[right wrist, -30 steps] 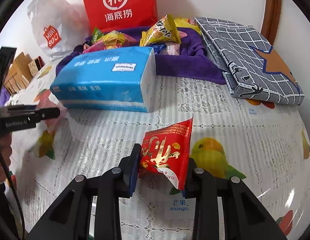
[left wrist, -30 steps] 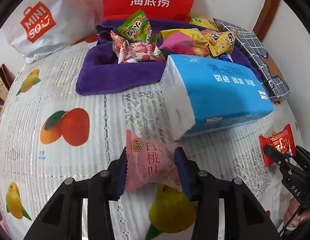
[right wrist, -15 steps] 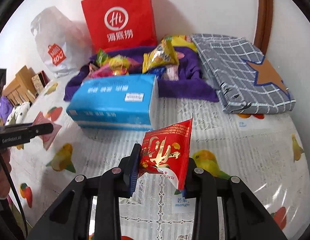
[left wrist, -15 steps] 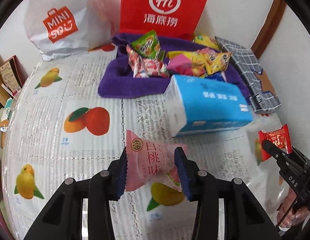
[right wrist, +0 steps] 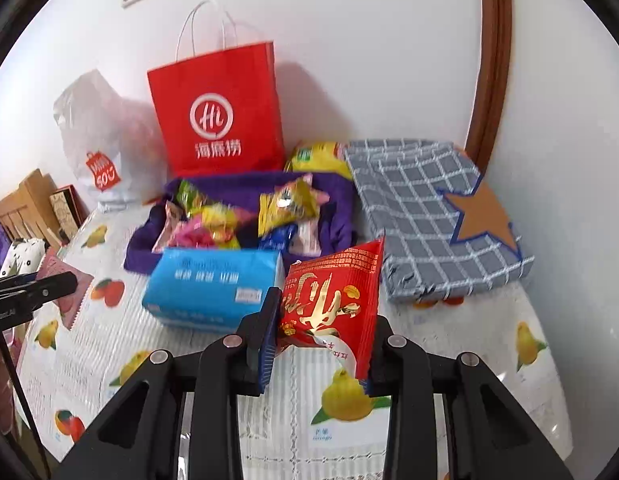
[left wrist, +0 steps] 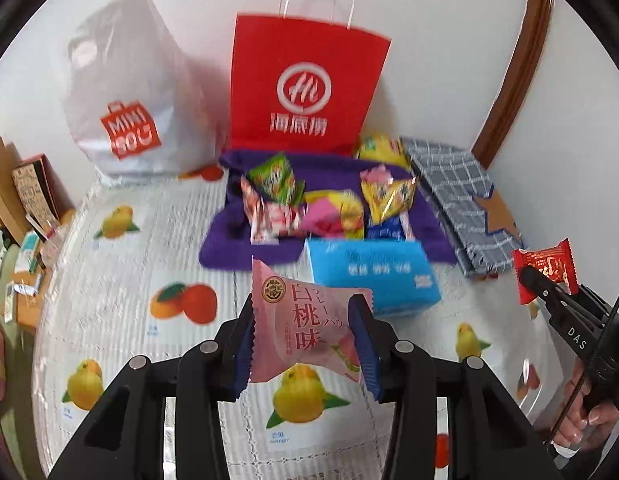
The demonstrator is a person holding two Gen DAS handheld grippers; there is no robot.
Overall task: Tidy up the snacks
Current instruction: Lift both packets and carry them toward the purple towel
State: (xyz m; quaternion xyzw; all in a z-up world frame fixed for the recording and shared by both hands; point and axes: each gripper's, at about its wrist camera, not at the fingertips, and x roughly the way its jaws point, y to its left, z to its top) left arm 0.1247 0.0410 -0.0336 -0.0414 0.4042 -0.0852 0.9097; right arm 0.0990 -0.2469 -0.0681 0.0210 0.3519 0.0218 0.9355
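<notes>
My left gripper [left wrist: 307, 344] grasps the pink snack packet [left wrist: 305, 330], my right gripper [right wrist: 321, 340] the red snack packet [right wrist: 329, 300], both above the bench [left wrist: 109, 280]. Either slick wrapper may slip out mid-carry.

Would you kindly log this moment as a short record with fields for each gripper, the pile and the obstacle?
left gripper: shut on pink snack pack
right gripper: shut on red snack pack
snack pile: on purple towel
blue tissue pack: in front of the towel
red paper bag: upright behind the towel
</notes>
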